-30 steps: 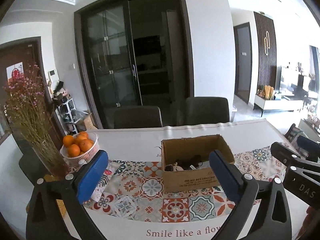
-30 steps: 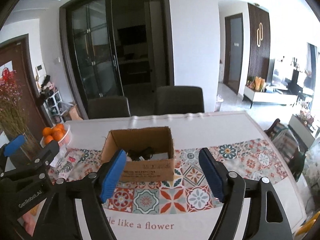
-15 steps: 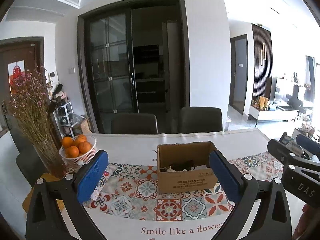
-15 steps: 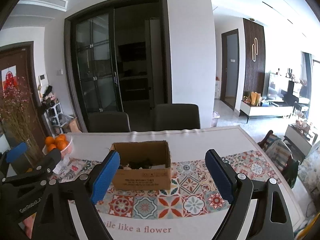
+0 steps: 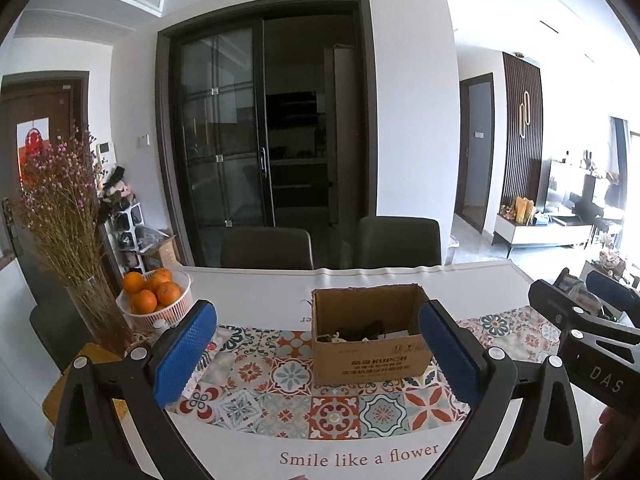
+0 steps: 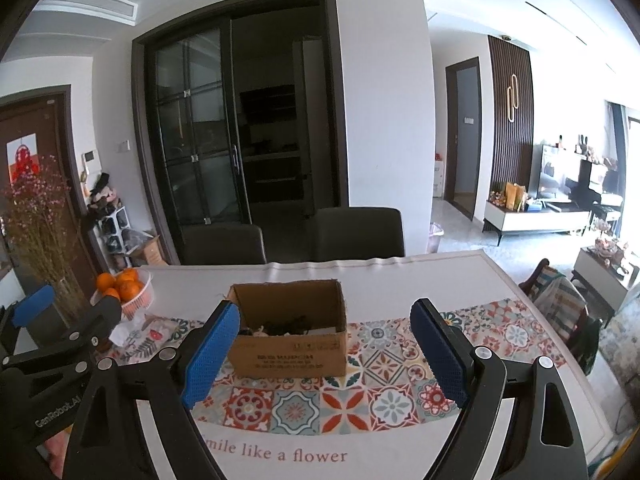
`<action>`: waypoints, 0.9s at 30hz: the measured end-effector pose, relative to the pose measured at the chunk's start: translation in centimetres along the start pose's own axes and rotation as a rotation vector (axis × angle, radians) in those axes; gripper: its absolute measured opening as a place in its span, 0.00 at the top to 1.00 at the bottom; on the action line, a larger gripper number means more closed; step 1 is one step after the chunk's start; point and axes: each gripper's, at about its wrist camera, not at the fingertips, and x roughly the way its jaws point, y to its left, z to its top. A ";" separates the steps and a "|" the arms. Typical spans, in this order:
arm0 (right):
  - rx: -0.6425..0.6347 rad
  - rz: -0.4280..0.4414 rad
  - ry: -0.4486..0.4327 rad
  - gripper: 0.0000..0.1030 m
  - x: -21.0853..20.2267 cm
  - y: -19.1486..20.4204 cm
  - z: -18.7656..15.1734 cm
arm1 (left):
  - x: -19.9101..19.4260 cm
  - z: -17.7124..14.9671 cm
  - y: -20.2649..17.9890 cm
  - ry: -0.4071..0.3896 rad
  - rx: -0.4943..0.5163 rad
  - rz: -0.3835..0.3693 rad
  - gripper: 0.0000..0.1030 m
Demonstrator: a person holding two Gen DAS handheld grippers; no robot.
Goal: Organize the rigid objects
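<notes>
An open cardboard box (image 5: pixel 370 338) stands on the patterned tablecloth (image 5: pixel 288 396); it also shows in the right wrist view (image 6: pixel 289 330). Dark objects (image 5: pixel 360 330) lie inside it, too small to identify. My left gripper (image 5: pixel 316 352) is open and empty, held above the table's near edge, short of the box. My right gripper (image 6: pixel 325 354) is open and empty, also short of the box. Each gripper shows at the edge of the other's view.
A white basket of oranges (image 5: pixel 154 300) and a glass vase of dried flowers (image 5: pixel 64 232) stand at the table's left. A patterned packet (image 6: pixel 140 334) lies near the basket. Two dark chairs (image 5: pixel 266 248) stand behind the table.
Both grippers have drawn back and risen from the box, so it looks smaller and farther. Both stay open and empty.
</notes>
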 end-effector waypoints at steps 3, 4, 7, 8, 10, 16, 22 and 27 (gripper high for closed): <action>-0.004 -0.002 -0.007 0.14 -0.1 0.0 0.0 | -0.2 0.1 -0.1 -0.006 0.000 0.001 0.00; -0.005 -0.003 -0.010 0.14 -0.2 0.0 0.0 | -0.3 0.1 0.0 -0.007 -0.001 -0.001 0.00; -0.005 -0.002 -0.016 0.14 -0.3 0.0 0.1 | -0.5 0.2 0.0 -0.013 -0.001 -0.005 0.00; -0.005 0.000 -0.018 0.14 -0.3 0.0 0.1 | -0.5 0.2 0.0 -0.014 0.000 -0.005 0.00; -0.005 0.000 -0.020 0.14 -0.4 -0.1 0.1 | -0.5 0.3 0.1 -0.018 0.000 -0.005 0.00; -0.002 0.003 -0.019 0.14 -0.3 -0.2 0.1 | -0.4 0.4 0.0 -0.018 0.002 -0.004 0.00; -0.005 0.000 -0.018 0.14 -0.3 -0.1 0.1 | -0.2 0.5 0.0 -0.014 0.000 -0.002 0.00; -0.003 -0.003 -0.017 0.14 -0.2 -0.2 -0.1 | -0.1 0.5 0.1 -0.014 0.000 -0.006 0.00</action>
